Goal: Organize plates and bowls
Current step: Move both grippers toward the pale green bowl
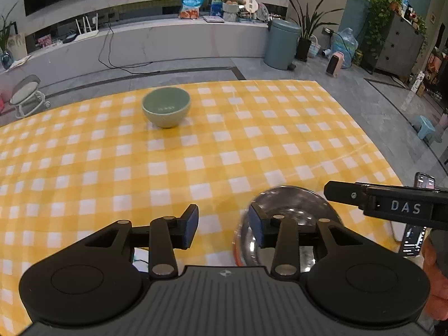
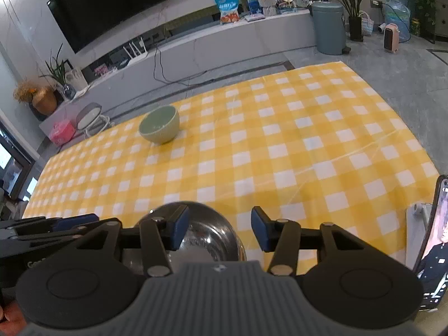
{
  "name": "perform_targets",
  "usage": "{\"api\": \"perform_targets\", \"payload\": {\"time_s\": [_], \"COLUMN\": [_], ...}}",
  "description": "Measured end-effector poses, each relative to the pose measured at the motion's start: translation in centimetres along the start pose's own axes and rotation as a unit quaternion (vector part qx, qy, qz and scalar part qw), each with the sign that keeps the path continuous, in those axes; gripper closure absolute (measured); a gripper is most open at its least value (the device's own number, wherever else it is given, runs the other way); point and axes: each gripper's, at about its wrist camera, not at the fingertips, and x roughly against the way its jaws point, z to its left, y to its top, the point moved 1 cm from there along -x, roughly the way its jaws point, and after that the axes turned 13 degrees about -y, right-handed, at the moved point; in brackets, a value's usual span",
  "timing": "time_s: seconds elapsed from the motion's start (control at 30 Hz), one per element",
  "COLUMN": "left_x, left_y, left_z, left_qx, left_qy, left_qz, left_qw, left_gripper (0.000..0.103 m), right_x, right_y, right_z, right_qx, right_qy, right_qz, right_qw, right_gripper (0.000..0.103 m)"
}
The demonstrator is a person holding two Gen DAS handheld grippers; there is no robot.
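While both grippers [image 1: 223, 227] [image 2: 219, 231] gape, the steel bowl [image 2: 207, 235] sits beneath them.

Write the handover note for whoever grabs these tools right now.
Left tool: open, empty, above the near table edge.
Right tool: open, empty, alongside it.
Steel bowl: near edge, just below both tools, ungripped.
Green bowl: upright, far side of the checked cloth, untouched.
Done: nothing stacked.
Left: bring the two bowls together, probably by nesting. No plates in view.
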Motion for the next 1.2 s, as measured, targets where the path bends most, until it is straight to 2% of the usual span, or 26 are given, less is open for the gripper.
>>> {"api": "perform_targets", "payload": {"time_s": [0.13, 0.33, 0.7, 0.87, 0.93, 1.2], "left_x": [-0.3, -0.6, -3.5, -4.5, -4.7, -6.7], "left_y": [0.4, 1.2, 3.2, 5.1, 6.2, 11.2], "left_z": [1.5, 4.2, 9.1, 11.1, 11.8, 15.2], "left_qx": [0.012, 0.021, 0.041, 0.05, 0.051, 0.076], "left_qy": [0.013, 0.039, 0.069, 0.057, 0.049, 0.057], "left_qz": [0.0, -0.006, -0.003, -0.025, -0.035, -0.079], "left_qw": [0.9998, 0.999, 0.9968, 0.9968, 0.9969, 0.9924], "left_gripper": [0.053, 0.05, 0.049, 0.049, 0.041, 0.041], "right_x": [-0.7, -2.1, -6.2, -8.4, -9.3, -13.9], "right_y": [0.2, 1.2, 3.8, 6.3, 7.5, 12.4], "right_z": [0.8, 2.2, 4.8, 5.8, 6.2, 9.2], "right_qx": [-0.013, -0.013, -0.038, -0.043, -0.042, -0.027], "right_qy": [0.014, 0.015, 0.029, 0.023, 0.02, 0.004], "right_qz": [-0.003, -0.01, 0.014, 0.014, 0.015, 0.03], "right_qw": [1.0, 1.0, 0.999, 0.999, 0.999, 0.999], "right_gripper": [0.045, 0.04, 0.033, 0.034, 0.034, 0.035]}}
